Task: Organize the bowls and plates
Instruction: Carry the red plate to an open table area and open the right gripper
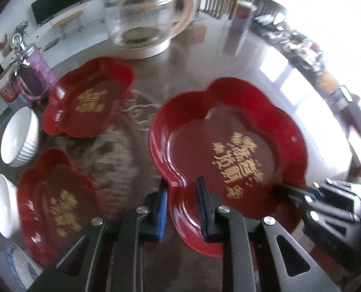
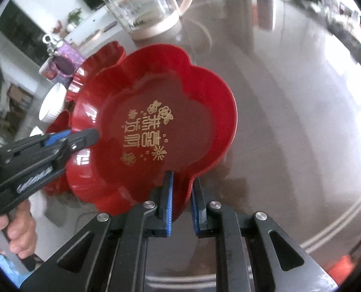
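Nearest the right wrist camera, the right tool (image 2: 181, 196) is seen pinching the near rim of the large red plate (image 2: 156, 126), one blue pad inside the rim and one outside. At the plate's left edge the left tool (image 1: 181, 200) is pressed onto the rim as well, its pads narrowed on a scalloped lobe, and it is gripped by a hand (image 2: 12, 228) at the lower left. The plate is flower-shaped, gold lettering is printed in its middle, and it is held between both tools over the glossy counter (image 2: 289, 121); whether its far edge touches the surface cannot be told from the blur.

Left of the large plate, two smaller red plates are seen, one farther (image 1: 88, 97) and one nearer (image 1: 56, 204). Further left of these, two white bowls (image 1: 20, 136) (image 1: 4, 205) are set near the counter's edge. Beyond the large plate a glass kettle (image 1: 144, 17) with a pale handle is placed, and a purple lidded jar (image 1: 34, 75) stands behind the farther small plate.
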`<state>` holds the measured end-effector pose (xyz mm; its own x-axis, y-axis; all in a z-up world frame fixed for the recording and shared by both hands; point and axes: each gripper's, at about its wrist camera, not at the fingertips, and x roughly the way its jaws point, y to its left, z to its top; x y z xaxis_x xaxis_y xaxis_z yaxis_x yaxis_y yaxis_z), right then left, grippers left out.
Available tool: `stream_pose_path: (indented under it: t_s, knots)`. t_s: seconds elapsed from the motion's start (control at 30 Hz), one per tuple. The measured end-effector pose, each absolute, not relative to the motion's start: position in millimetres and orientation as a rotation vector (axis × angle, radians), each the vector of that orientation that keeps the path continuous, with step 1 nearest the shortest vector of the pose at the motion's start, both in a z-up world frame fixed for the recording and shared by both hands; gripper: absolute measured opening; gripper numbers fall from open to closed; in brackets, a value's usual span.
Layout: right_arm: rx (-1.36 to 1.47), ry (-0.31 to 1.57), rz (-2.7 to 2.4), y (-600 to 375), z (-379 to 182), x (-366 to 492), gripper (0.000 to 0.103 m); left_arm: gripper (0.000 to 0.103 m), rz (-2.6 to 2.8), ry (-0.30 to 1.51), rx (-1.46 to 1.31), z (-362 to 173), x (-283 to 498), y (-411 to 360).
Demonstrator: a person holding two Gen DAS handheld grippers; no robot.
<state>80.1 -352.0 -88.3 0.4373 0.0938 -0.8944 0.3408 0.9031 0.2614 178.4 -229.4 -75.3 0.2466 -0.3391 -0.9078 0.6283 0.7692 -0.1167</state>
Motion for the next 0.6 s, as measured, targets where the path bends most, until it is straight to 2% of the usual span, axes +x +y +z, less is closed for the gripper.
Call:
stream_pose_path:
  t_s: [0.27, 0.37, 0.43, 0.47, 0.5, 0.53, 0.6]
  knots:
    - [0.391, 1.155, -0.29, -426, -108, 61, 0.014, 0.021, -0.716, 1.204, 0.237, -114, 127, -291]
    - [0.402, 1.13, -0.307, -443, -115, 56, 0.014, 0.021, -0.708, 1.16, 0.271, -124, 116, -308]
    - [0.413, 1.094, -0.303, -448, -112, 49, 0.02, 0.022, -0.711, 1.103, 0.278, -119, 108, -309]
    - [0.419, 1.063, -0.31, -446, -108, 43, 0.037, 0.023, -0.706, 1.08, 0.285, -116, 105, -308]
    - [0.424, 1.032, -0.319, -444, -106, 38, 0.067, 0.024, -0.699, 1.053, 0.293, -111, 100, -304]
    - [0.43, 1.001, -0.325, -442, -102, 33, 0.074, 0.03, -0.689, 1.031, 0.298, -104, 96, -295]
    - [0.446, 0.92, -0.348, -438, -92, 17, 0.073, 0.059, -0.671, 0.985, 0.3, -97, 92, -280]
